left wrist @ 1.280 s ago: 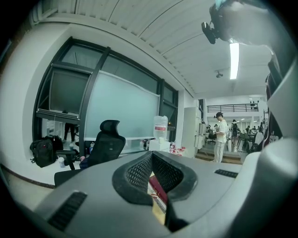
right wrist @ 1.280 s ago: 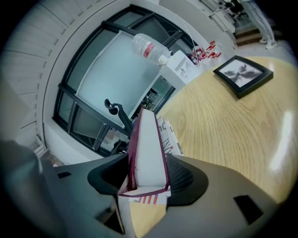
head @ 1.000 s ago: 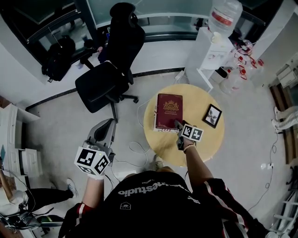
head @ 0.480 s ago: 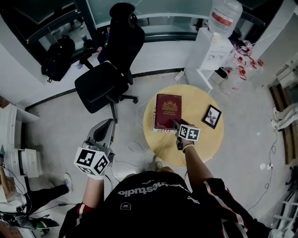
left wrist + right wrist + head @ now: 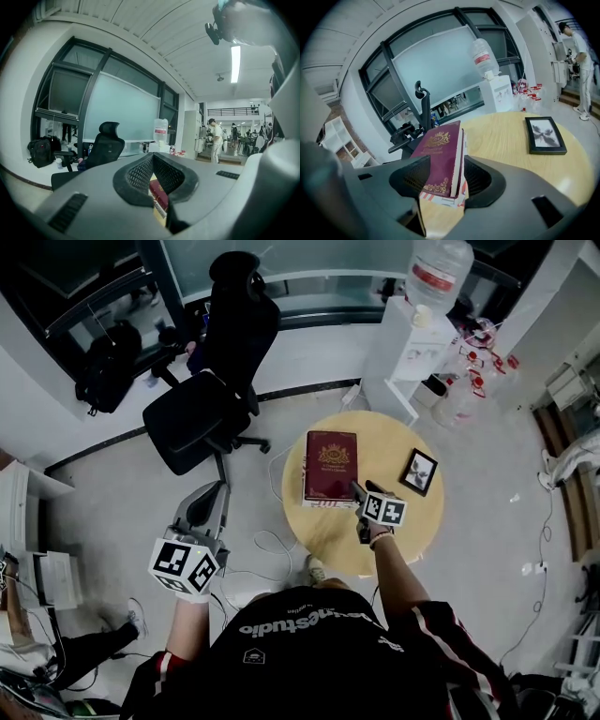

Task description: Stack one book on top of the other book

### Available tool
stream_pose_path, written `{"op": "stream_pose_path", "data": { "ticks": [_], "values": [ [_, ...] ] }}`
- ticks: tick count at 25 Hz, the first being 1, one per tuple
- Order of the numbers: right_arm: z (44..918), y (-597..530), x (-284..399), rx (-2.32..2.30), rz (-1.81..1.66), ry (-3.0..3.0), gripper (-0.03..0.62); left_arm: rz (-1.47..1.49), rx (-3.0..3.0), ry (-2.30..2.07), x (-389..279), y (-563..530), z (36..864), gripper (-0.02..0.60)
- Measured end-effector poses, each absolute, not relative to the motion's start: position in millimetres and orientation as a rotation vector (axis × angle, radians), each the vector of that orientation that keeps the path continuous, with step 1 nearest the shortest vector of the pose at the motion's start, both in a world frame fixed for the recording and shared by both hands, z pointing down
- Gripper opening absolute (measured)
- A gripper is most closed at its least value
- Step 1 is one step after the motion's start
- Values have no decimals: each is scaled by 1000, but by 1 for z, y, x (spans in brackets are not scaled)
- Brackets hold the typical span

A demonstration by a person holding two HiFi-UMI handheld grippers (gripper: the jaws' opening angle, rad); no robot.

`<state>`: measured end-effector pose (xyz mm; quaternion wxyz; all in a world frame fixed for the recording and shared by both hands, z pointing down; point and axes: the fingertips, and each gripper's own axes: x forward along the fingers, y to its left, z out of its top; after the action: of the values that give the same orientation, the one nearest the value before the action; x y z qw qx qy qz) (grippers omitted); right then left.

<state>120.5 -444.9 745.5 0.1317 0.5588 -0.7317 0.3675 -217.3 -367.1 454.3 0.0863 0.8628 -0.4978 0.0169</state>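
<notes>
**Books stacked, little changed**

The maroon book [image 5: 329, 465] lies flat on the striped book [image 5: 319, 503] on the far left part of the table [image 5: 337, 545], just as a second ago. The right gripper [image 5: 357, 491] hangs over the table at the stack's near corner as before. Its fingers are apart, with the books' near end showing between them. The left gripper [image 5: 216, 488], fingers closed on nothing, has not shifted and sits off the table's left edge.
</notes>
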Motion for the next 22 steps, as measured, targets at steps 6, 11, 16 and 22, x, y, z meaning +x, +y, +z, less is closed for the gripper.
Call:
{"op": "stream_pose_path", "data": {
  "ticks": [6,11,16,22],
  "values": [
    [715,-433,131,1693,1014,-2144,249,14,2610,-1442,-213,-360,448,15],
    [684,-411,135,1759,970,-2162,249,11,2648,-1406,-214,-346,443,15],
    [651,-383,132,1811,888,-2178,249,-35,2665,-1378,-223,-328,440,15],
    [614,-332,120,1833,817,-2204,250,-61,2691,-1330,-230,-304,441,15]
  ]
}}
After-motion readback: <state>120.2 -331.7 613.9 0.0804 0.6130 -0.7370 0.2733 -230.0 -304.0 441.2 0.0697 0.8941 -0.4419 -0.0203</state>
